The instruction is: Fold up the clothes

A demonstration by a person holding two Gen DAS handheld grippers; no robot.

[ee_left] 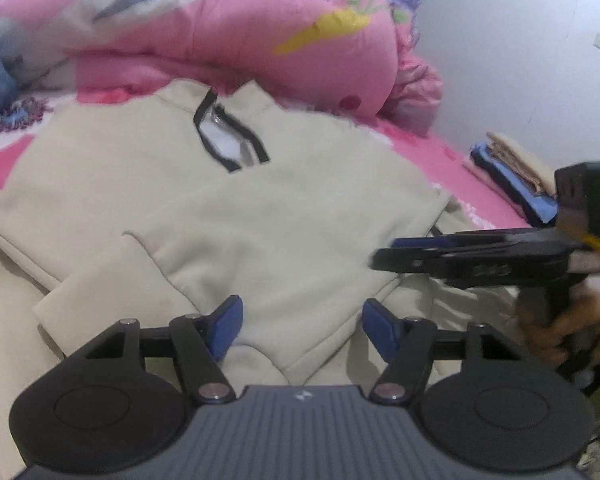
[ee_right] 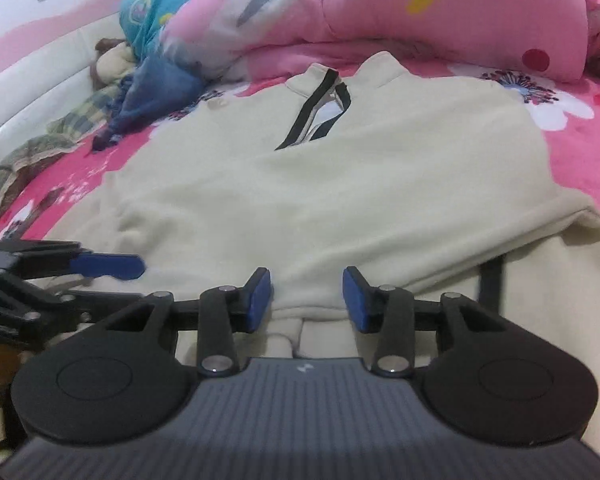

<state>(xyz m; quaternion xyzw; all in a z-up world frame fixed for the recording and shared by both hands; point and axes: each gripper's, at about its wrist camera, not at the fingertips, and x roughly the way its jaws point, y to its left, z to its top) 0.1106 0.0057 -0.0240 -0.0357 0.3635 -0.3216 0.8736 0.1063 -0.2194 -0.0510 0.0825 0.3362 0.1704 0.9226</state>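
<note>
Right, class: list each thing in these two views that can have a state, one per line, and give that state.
cream sweatshirt: spread on the bed, sleeves folded in, not yet folded up
collar zip: open
left gripper: open, holding nothing
right gripper: open over the hem
folded clothes: stacked at the bed's edge
pink quilt: bunched up

A home bedroom: a bed (ee_right: 580,148) with a pink floral sheet, a rumpled pink quilt (ee_left: 228,36), and a white padded headboard (ee_right: 40,76).
</note>
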